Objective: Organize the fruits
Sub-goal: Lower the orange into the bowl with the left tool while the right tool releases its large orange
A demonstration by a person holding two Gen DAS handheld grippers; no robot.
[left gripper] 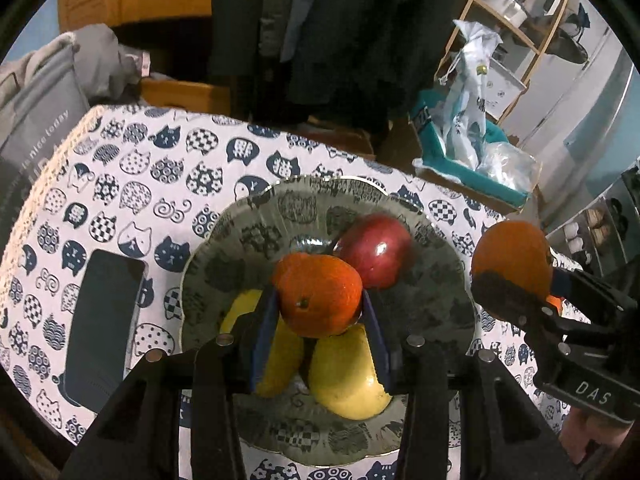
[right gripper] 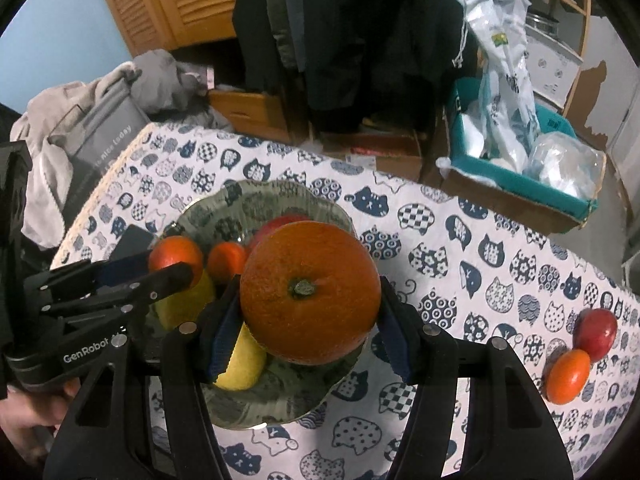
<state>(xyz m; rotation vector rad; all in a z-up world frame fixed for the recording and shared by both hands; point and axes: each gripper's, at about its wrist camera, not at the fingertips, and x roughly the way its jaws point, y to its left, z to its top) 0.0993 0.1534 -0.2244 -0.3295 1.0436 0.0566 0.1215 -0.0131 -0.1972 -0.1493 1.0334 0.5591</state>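
Left gripper clamps small orange – glass plate, lemons below it. Right gripper clamps large orange over plate rim – red apple far right.

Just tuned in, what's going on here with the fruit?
A person holds a gripper in each hand over the glass plate on the cat-print tablecloth. The left gripper is shut on a small orange, and the right gripper is shut on a large orange. The plate already holds a red apple and two lemons. Another apple and small orange lie on the cloth to the right.
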